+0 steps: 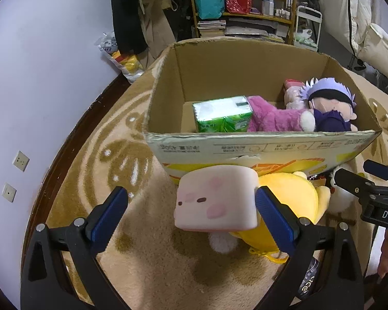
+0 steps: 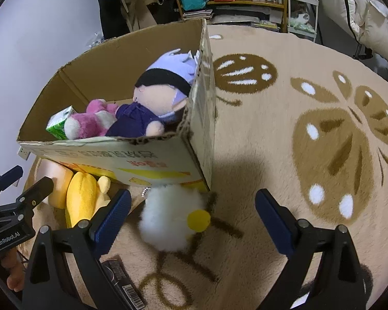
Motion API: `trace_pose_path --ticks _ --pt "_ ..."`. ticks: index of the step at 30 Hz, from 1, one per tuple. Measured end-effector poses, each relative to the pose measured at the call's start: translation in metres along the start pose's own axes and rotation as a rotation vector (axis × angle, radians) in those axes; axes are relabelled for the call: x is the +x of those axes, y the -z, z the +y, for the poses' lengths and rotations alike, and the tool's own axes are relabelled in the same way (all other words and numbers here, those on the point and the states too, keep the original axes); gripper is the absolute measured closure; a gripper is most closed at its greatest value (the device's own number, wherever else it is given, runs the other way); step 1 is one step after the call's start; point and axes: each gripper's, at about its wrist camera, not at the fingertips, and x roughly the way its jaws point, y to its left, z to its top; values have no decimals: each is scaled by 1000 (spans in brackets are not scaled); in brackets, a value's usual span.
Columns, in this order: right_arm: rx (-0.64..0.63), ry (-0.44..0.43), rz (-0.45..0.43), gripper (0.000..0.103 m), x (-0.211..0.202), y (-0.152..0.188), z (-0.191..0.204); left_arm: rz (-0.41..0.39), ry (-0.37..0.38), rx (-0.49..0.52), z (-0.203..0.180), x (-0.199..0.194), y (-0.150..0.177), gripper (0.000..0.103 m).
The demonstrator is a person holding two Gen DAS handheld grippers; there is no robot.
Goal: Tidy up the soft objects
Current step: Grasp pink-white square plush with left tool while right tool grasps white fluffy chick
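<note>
A cardboard box (image 1: 258, 139) stands on the rug, also in the right wrist view (image 2: 142, 155). Inside lie a green tissue pack (image 1: 222, 113), a pink plush (image 1: 274, 118) and a purple-haired doll (image 1: 331, 103). In front of the box lie a pink squishy block (image 1: 214, 201), a yellow plush (image 1: 295, 196) and a white fluffy toy (image 2: 173, 217). My left gripper (image 1: 191, 217) is open, wide around the pink block, its right finger beside the block. My right gripper (image 2: 194, 219) is open, with the white fluffy toy between its fingers.
A beige rug with brown patterns (image 2: 323, 142) covers the floor. Shelves (image 1: 245, 5) with bags and books stand behind the box. A wall (image 1: 38, 77) is at the left, white bedding (image 2: 370, 20) at the far right. A dark flat object (image 2: 121, 281) lies near me.
</note>
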Motion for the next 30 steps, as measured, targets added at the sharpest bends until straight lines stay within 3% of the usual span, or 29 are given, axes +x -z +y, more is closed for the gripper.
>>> trace_pose_path --ticks 18,26,28,30 --pt "12 -36 79 28 20 3 -2 29 -18 20 -6 15 6 5" --pt "-2 -29 78 30 18 6 6 29 -7 33 -9 15 9 16" --pt "2 -60 83 44 19 6 8 29 0 34 -10 15 10 22" --pt "13 -89 97 47 18 8 10 39 18 24 -10 15 10 26"
